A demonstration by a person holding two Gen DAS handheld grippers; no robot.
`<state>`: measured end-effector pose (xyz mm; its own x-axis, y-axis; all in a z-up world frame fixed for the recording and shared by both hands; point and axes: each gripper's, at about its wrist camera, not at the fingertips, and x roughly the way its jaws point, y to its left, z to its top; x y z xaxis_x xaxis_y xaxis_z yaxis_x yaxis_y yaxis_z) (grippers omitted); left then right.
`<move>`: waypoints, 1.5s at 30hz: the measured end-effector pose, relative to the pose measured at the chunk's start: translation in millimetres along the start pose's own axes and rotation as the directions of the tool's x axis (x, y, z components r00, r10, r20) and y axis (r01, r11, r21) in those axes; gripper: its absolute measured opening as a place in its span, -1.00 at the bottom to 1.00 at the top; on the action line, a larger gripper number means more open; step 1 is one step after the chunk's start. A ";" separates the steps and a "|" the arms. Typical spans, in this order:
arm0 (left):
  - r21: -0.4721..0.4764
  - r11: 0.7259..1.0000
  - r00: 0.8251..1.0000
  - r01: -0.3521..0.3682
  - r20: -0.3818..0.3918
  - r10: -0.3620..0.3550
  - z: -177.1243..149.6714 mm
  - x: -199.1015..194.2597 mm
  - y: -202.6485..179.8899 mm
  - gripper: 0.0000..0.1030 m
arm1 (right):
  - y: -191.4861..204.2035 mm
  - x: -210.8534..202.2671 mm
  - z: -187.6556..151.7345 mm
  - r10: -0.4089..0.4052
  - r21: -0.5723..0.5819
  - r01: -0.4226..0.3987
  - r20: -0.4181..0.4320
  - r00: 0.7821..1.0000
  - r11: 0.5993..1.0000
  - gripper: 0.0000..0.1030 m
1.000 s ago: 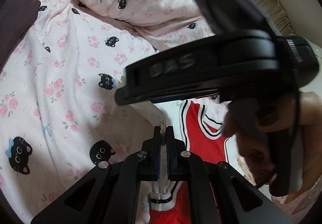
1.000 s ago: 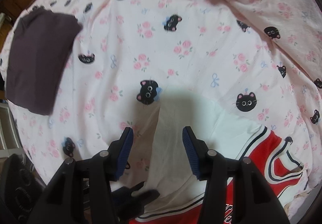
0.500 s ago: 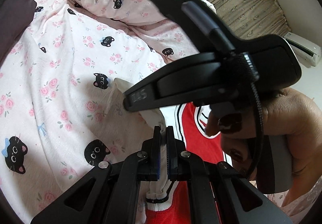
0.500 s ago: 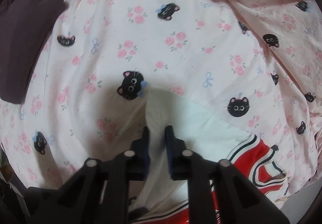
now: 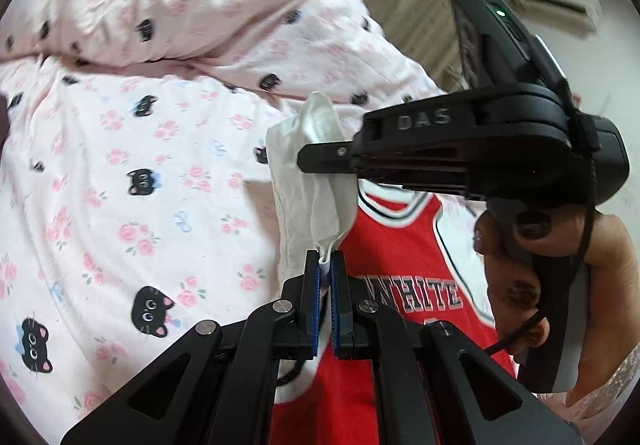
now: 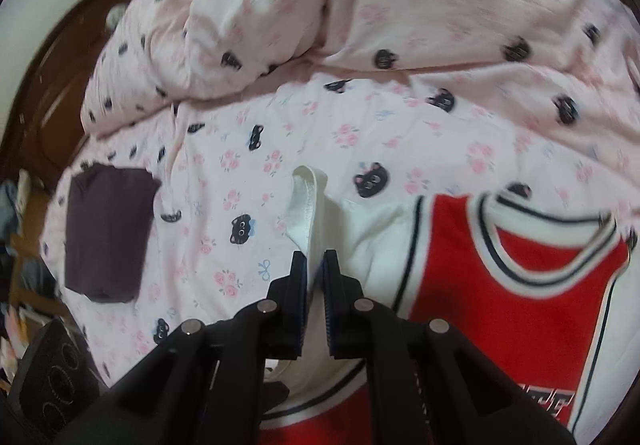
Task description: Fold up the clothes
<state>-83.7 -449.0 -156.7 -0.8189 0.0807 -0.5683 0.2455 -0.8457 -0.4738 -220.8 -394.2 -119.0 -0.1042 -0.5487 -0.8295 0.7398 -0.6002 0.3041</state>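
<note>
A red and white basketball-style shirt (image 5: 404,257) lies on the bed, its red front with white lettering facing up; it also shows in the right wrist view (image 6: 512,285). My left gripper (image 5: 327,269) is shut on the shirt's white sleeve (image 5: 316,173) and holds it lifted off the bed. My right gripper (image 6: 316,261) is shut on the same white sleeve (image 6: 306,205) further along, near its hemmed end. In the left wrist view the right gripper's body (image 5: 460,149) sits just above and right of my left gripper.
The bed is covered by a pink sheet with black cats and roses (image 5: 140,185). A bunched duvet of the same print (image 6: 360,5) lies at the back. A folded dark purple garment (image 6: 104,237) lies on the sheet at the left.
My right gripper closed on the white sleeve. Both grippers have lifted the sleeve off the bed and brought it over toward the red front of the shirt.
</note>
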 end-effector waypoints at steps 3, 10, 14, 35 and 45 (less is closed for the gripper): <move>0.057 0.998 0.999 -0.010 -0.041 0.012 -3.2 5.5 -8.5 -0.94 | -16.1 -6.1 -10.6 0.020 0.067 -0.023 0.044 0.999 0.997 -0.84; 0.149 0.988 0.992 0.027 -0.128 -0.008 -14.8 15.3 -29.2 -0.94 | -53.3 -19.5 -43.0 0.013 0.199 -0.034 0.107 0.994 0.979 -0.84; 0.180 0.983 0.985 0.038 -0.174 -0.006 -23.9 16.8 -37.3 -0.94 | -72.7 -19.0 -60.4 0.007 0.265 -0.037 0.114 0.993 0.964 -0.84; 0.131 0.983 0.959 0.132 -0.267 -0.093 -18.4 3.6 -20.7 -0.85 | -94.1 -21.0 -43.3 0.007 0.221 -0.027 0.087 0.996 0.975 -0.31; 0.084 0.996 0.976 0.028 -0.219 -0.009 -20.6 27.8 -13.6 -0.84 | -65.1 -12.2 12.6 0.001 0.010 -0.001 0.022 1.000 1.000 -0.32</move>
<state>-99.1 -424.4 -179.9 -0.6878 0.2019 -0.6973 0.1778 -0.8844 -0.4315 -276.1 -355.7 -122.8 -0.1182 -0.5619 -0.8187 0.7332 -0.6054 0.3097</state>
